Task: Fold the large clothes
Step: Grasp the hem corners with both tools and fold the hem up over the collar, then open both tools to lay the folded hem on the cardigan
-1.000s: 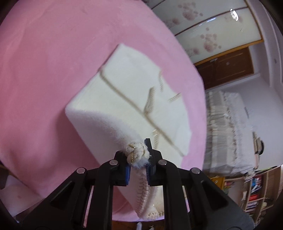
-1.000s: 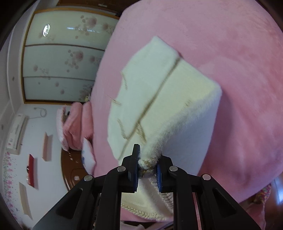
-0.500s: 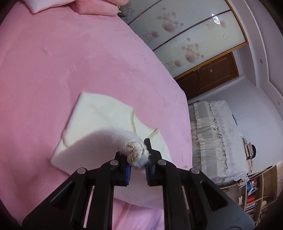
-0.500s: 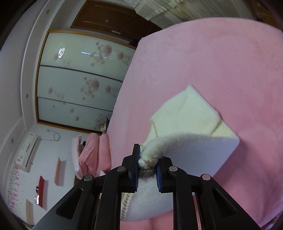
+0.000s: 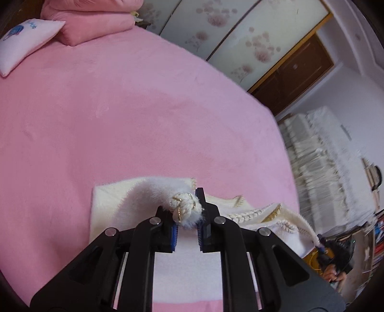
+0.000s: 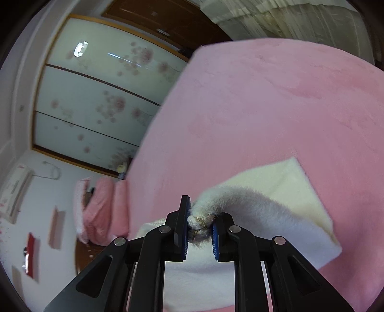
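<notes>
A cream fuzzy knit garment (image 5: 112,204) with gold-thread trim lies on the pink bed cover (image 5: 120,108). My left gripper (image 5: 187,213) is shut on a bunched corner of its edge, held above the cloth. In the right wrist view the same garment (image 6: 283,192) drapes away to the right, and my right gripper (image 6: 200,223) is shut on another bunched corner. Between the two held corners the garment's edge hangs lifted and stretched; its far part folds over itself on the bed. The right gripper (image 5: 322,244) shows small at the lower right of the left wrist view.
A pink folded quilt (image 5: 96,21) and a white pillow (image 5: 24,43) lie at the bed's head. Sliding wardrobe doors (image 6: 91,108) with a flower print, a dark wooden door (image 5: 295,72) and a covered piece of furniture (image 5: 324,156) stand beyond the bed. Pink cover stretches wide ahead.
Both grippers have carried the held corners across the bed and upward. The garment, spread ahead of them earlier, now sits low in both views, folded over itself beneath the fingers.
</notes>
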`<state>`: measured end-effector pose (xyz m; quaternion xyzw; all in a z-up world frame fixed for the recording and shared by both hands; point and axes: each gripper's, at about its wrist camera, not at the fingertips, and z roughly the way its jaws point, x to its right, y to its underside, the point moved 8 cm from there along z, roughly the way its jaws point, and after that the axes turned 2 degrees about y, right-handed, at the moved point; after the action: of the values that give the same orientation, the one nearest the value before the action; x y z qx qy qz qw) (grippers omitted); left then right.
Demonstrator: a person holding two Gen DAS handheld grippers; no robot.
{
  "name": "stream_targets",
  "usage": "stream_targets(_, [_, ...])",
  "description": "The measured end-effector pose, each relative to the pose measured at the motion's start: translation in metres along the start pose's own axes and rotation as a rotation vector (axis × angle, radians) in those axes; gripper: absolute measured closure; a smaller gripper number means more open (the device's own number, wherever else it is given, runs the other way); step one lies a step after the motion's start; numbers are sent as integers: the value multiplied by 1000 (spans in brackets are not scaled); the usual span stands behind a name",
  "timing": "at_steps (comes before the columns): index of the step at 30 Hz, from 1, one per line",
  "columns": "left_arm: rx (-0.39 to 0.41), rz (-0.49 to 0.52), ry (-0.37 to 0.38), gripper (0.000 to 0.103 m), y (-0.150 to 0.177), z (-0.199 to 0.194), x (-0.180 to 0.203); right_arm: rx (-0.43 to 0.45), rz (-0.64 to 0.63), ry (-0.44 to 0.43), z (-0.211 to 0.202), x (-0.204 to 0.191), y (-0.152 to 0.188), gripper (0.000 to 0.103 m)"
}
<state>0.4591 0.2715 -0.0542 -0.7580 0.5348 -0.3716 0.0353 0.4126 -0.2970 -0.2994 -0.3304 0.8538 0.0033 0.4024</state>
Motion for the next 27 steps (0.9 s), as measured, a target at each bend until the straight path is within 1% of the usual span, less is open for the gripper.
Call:
stream_targets(1, [-17,19,-20,93,-3,16,-1,-19,18,14,15,3,-5,89])
stream_targets(2, [-24,47,-44,93,4,32,-1,-32,36,32,35,7,-12,89])
stream_targets(3, [-35,75,-66,93,4,52,-3,-39,39,56,45,9,-16,88])
stream_targets(4, [-64,88,-84,92,5,68,-6,-50,39,105,62,14,-19,88])
stream_targets(5, [-110,86,-108,92,8,85,-11,-70,40,189,78,21,-22,88])
stream_targets(6, [-183,59,-132,92,11,103,-20,-97,42,269,93,27,-23,86])
stream_targets(7, [-230,28,-149,91,13,114,-26,-106,39,316,103,29,-26,82])
stream_targets(8, [-248,-10,-151,86,13,121,-31,-102,26,348,109,28,-30,81])
stream_targets(9, [-248,-39,-152,82,13,124,-36,-92,2,378,112,25,-35,78])
stream_targets(10, [-253,-49,-176,72,11,125,-39,-70,-38,404,114,19,-41,71])
stream_targets(11, [-271,-36,-214,61,11,125,-42,-50,-74,421,114,14,-46,66])
stream_targets(12, [-277,-12,-232,59,15,122,-44,-35,-111,435,113,8,-50,58])
stream_targets(14, [-252,63,-271,59,22,110,-38,-36,-182,449,111,-5,-51,57])
stream_targets(17, [-254,136,-336,55,33,99,-27,-100,-290,397,112,-27,-38,57])
stream_targets(18, [-256,150,-345,55,48,88,-21,-114,-322,376,114,-34,-32,57])
stream_targets(19, [-264,165,-345,55,57,85,-14,-126,-345,355,119,-41,-27,58])
stream_targets(20, [-274,173,-332,55,66,83,-9,-160,-382,318,126,-51,-15,58])
stream_targets(21, [-288,178,-309,55,84,79,-7,-188,-403,297,134,-55,-9,61])
stream_targets(22, [-303,177,-287,55,95,78,1,-221,-420,268,141,-62,3,69])
stream_targets(23, [-316,163,-264,56,106,80,7,-260,-421,235,149,-69,18,73])
stream_targets(24, [-328,154,-240,59,122,82,17,-298,-415,199,155,-73,34,78])
stream_targets(25, [-347,136,-203,71,140,94,29,-355,-396,134,164,-80,53,89])
stream_targets(26, [-380,120,-170,79,156,99,35,-402,-381,87,171,-83,68,94])
stream_targets(27, [-407,120,-156,81,171,101,40,-449,-367,55,177,-84,86,99])
